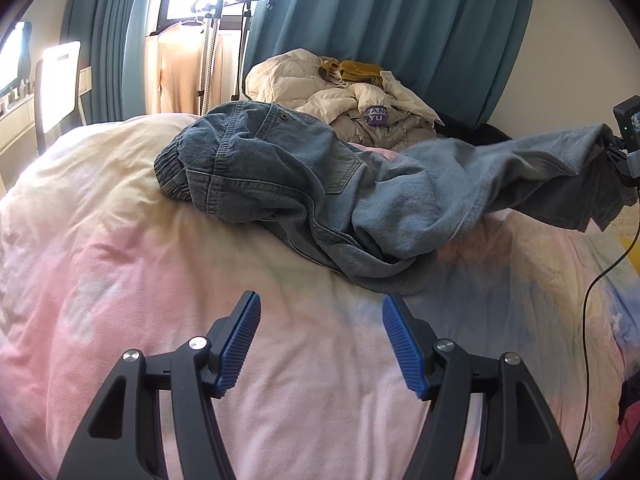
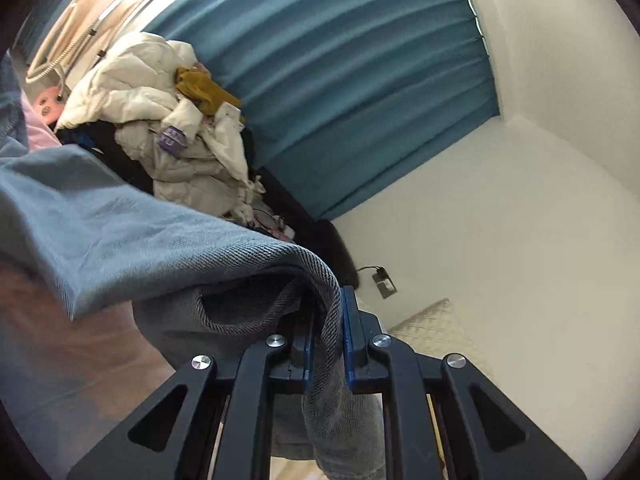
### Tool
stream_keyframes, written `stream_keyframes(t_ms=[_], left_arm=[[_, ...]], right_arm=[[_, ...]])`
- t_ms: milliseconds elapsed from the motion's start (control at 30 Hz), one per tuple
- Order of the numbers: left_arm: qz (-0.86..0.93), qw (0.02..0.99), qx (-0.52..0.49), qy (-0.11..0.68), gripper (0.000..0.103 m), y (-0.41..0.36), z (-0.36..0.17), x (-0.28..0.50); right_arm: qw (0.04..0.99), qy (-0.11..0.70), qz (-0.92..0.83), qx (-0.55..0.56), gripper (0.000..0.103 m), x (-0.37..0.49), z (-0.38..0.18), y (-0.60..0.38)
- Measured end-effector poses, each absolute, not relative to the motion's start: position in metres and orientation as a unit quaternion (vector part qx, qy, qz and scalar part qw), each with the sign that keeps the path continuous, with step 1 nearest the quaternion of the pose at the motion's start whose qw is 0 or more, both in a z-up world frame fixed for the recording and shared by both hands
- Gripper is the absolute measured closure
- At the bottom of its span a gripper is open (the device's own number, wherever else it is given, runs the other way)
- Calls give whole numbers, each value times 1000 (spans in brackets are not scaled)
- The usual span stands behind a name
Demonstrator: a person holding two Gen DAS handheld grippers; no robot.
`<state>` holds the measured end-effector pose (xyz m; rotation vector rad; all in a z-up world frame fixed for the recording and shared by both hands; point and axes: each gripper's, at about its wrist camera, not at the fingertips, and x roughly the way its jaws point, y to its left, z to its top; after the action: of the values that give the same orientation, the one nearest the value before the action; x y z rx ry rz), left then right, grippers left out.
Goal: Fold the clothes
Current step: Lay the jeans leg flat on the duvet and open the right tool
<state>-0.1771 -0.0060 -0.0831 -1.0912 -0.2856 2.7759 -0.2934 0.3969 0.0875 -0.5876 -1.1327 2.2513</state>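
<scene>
Your right tool (image 2: 326,320) is clenched on one leg end of the faded blue denim jeans (image 1: 320,184), the cloth pinched between its blue ribbed pads and hanging down behind them. Your left tool (image 1: 320,332) is released, its pads wide apart and empty, hovering over the pink and cream tie-dye bed cover (image 1: 140,280) near the bed's near edge.

The jeans lie crumpled in the middle of the bed: the elastic waistband (image 1: 172,168) is bunched toward the left side, the second leg is folded under itself in a heap just beyond your left tool, and the held leg stretches off toward the bed's right edge, lifted clear of the cover.

To do this step well, draw the held leg taut enough to shake out the twist, but not so hard that the waistband drags across the bed. Bring your left tool to the waistband or the buried leg hem, so that you can spread the garment flat before any fold. Take a hem or seam, not loose middle cloth.

Mind the pile of cream padded jackets with a mustard garment (image 1: 344,88) at the bed's far edge; it limits room to lay the jeans out that way. A black cable (image 1: 592,300) trails over the bed's right side and could snag the leg.
</scene>
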Motion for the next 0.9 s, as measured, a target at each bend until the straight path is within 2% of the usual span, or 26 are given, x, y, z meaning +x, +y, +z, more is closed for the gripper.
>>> stream_keyframes(t_ms=[267, 400, 500, 700, 800, 900], left_arm=[[927, 68, -358, -93, 38, 0, -83, -182], [926, 66, -363, -85, 38, 4, -85, -185], [924, 66, -369, -78, 38, 8, -88, -188], [919, 69, -381, -71, 38, 12, -94, -193], [919, 66, -383, -63, 38, 16, -95, -194], [919, 61, -385, -57, 38, 18, -95, -196]], right_arm=[[329, -438, 812, -201, 93, -312, 92, 479], [361, -399, 824, -177, 93, -305, 81, 520], [366, -367, 829, -209, 93, -298, 38, 552], [345, -323, 826, -308, 92, -271, -83, 594], [332, -290, 832, -336, 92, -260, -116, 605], [319, -244, 849, -342, 90, -250, -123, 610]])
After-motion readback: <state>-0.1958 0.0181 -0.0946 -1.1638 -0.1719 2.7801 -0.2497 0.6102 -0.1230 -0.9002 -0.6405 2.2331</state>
